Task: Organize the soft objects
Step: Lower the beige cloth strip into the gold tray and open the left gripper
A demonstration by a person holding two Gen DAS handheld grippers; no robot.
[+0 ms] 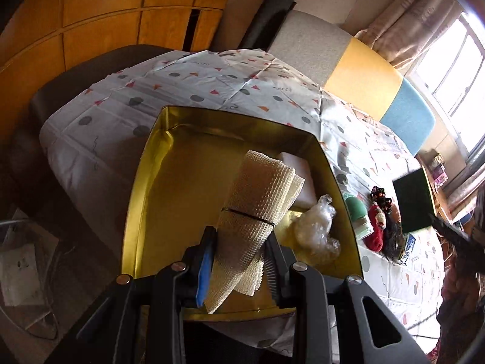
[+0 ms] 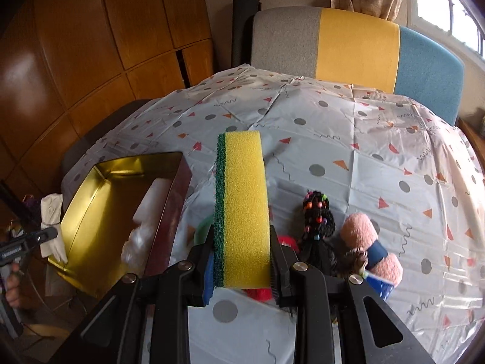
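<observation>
The left gripper (image 1: pixel 239 251) is pinching a rolled cream mesh mat (image 1: pixel 254 200) near its lower end, and the roll is hanging over the open gold tin (image 1: pixel 145 182). The right gripper (image 2: pixel 242 261) is clamping a yellow sponge (image 2: pixel 242 200) with a green scouring face, its pads squeezing the lower part while the rest is standing up clear of the tablecloth (image 2: pixel 363 157).

Both things are looking light and compliant. The sponge is giving under the pads, so a hold low and across its narrow width seems sound; it should not slip, since foam grips well. The mat is floppier: a dark band (image 1: pixel 251 215) is keeping it rolled, and gripping close to that band is probably what is stopping it from unfurling.

Inside the tin, a crumpled clear plastic wad (image 1: pixel 315 227) and a white foam block (image 1: pixel 300 179) are already lying along the right wall, leaving the left floor free for the roll.

Just beyond the right gripper, a black beaded hair piece (image 2: pixel 316 212), something red that is mostly hidden, and a pink plush item (image 2: pixel 360 230) are crowding the cloth; the green thing beside the sponge is too blurred to identify. The tin's near wall is standing between the sponge and its likely resting place. Farther off, a striped chair back (image 2: pixel 357 48) is sitting behind the table.
</observation>
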